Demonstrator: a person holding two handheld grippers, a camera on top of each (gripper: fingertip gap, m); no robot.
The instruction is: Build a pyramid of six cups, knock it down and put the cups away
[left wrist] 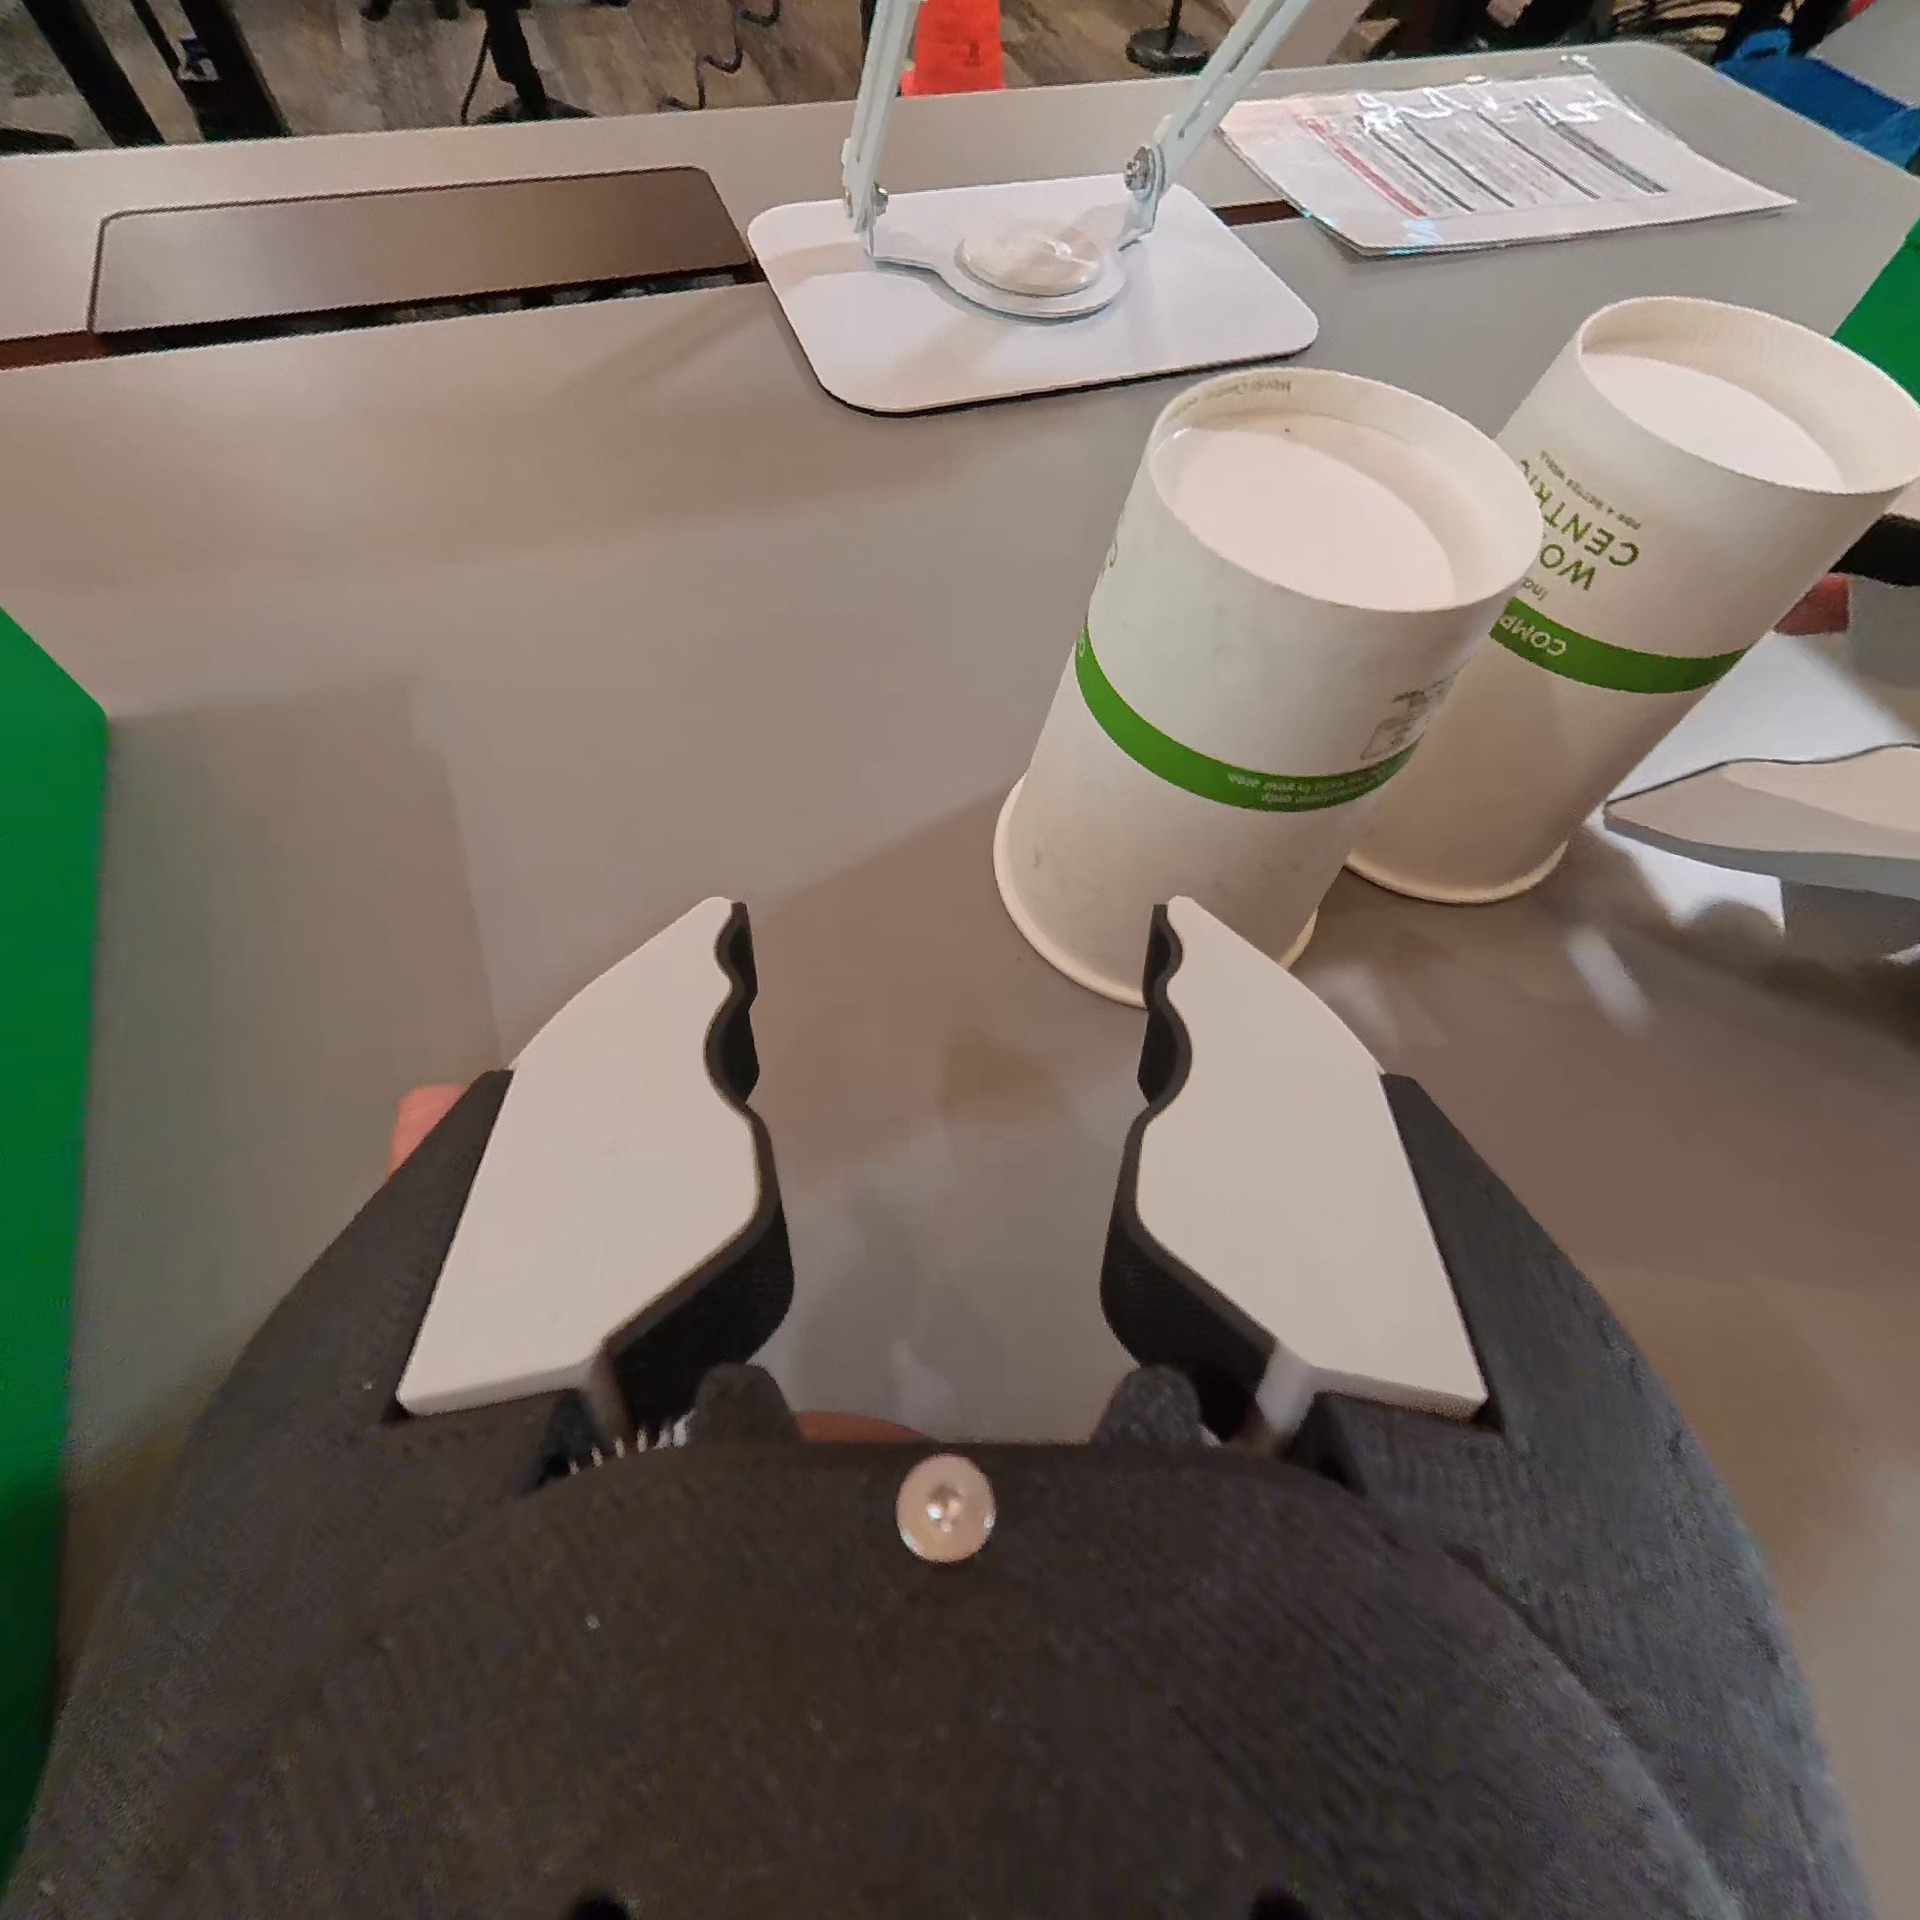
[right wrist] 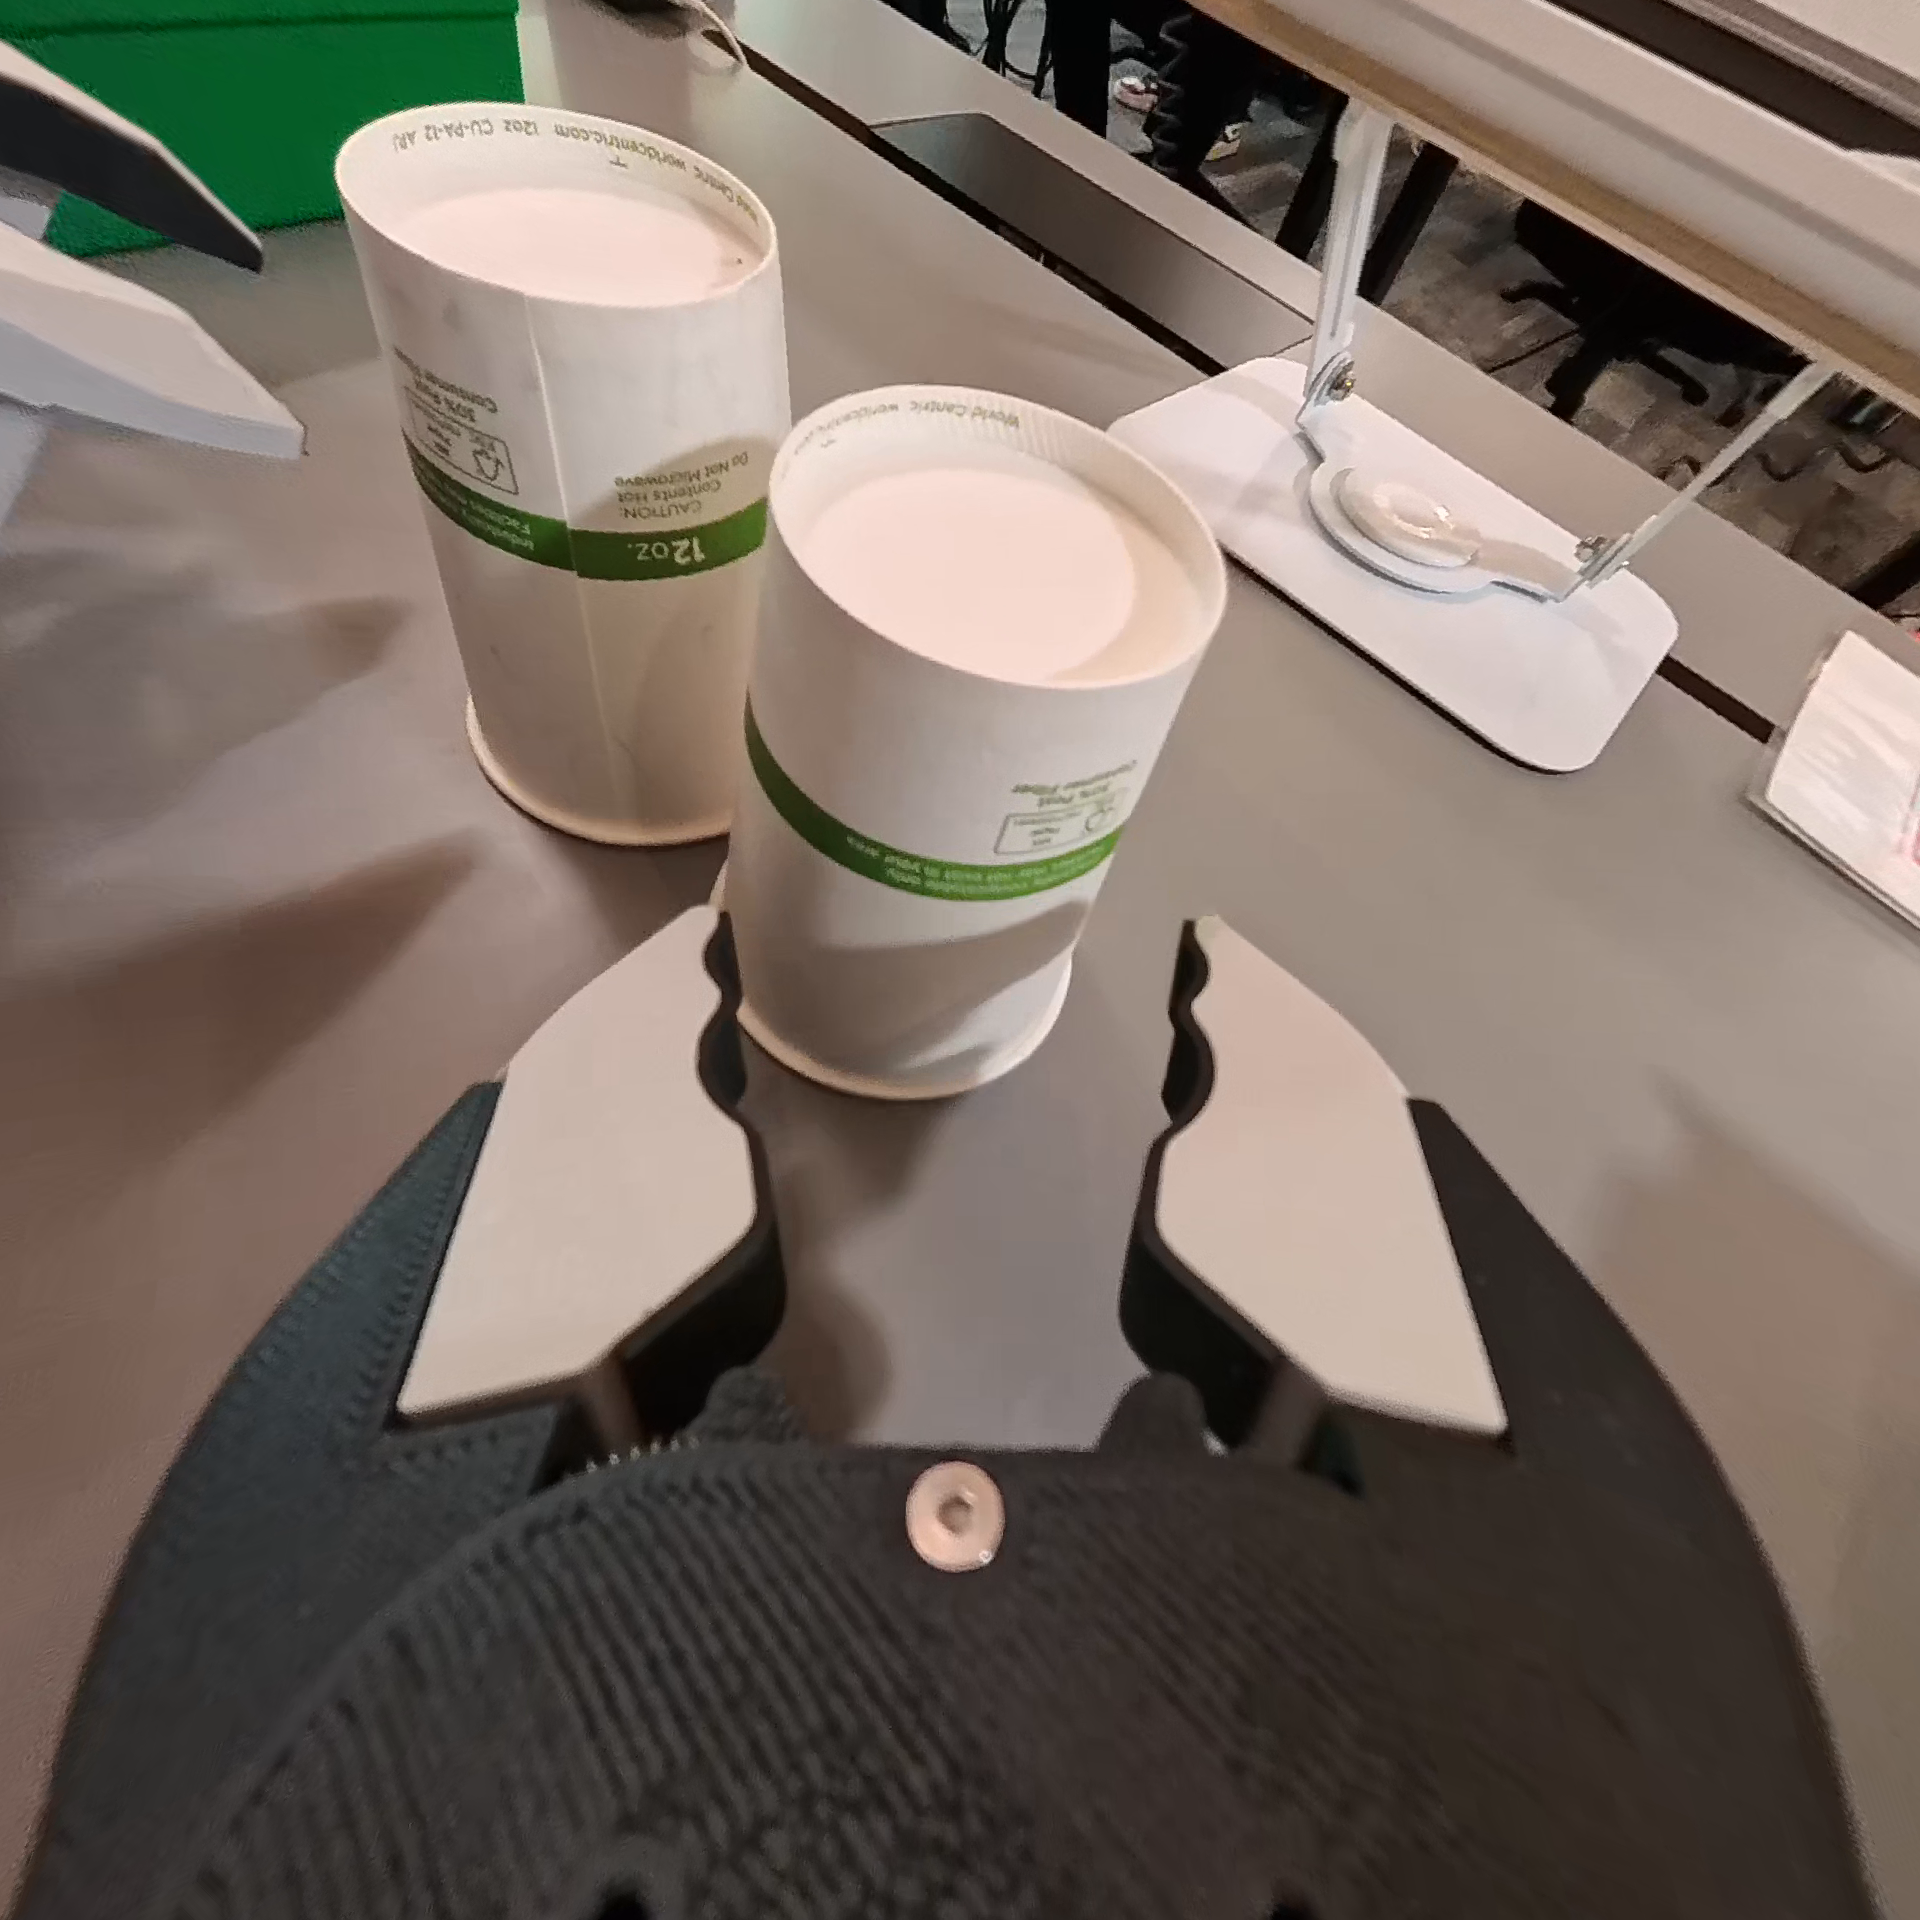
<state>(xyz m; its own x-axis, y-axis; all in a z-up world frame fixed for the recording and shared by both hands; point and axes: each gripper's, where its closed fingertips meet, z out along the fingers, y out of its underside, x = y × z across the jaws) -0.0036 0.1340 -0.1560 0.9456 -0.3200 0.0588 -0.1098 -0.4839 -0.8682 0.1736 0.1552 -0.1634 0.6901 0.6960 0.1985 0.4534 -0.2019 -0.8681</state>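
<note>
Two white paper cups with green bands stand upside down on the grey table (left wrist: 520, 623). In the left wrist view my left gripper (left wrist: 948, 925) is open and empty, with the nearer cup (left wrist: 1247, 675) just ahead to its right. The second cup (left wrist: 1662, 623) stands behind it, beside my right gripper's fingers (left wrist: 1766, 821). In the right wrist view my right gripper (right wrist: 956, 930) is open, with that second cup's (right wrist: 935, 779) rim between its fingertips, close against the left finger. The other cup (right wrist: 582, 499) stands farther left, near the left gripper's fingers (right wrist: 125, 343).
A white lamp base (left wrist: 1039, 301) with two thin arms sits at the back, also in the right wrist view (right wrist: 1403, 561). A laminated sheet (left wrist: 1496, 156) lies at the back right. A brown cable cover (left wrist: 416, 249) runs along the far edge. A green surface (left wrist: 42, 1039) borders the left.
</note>
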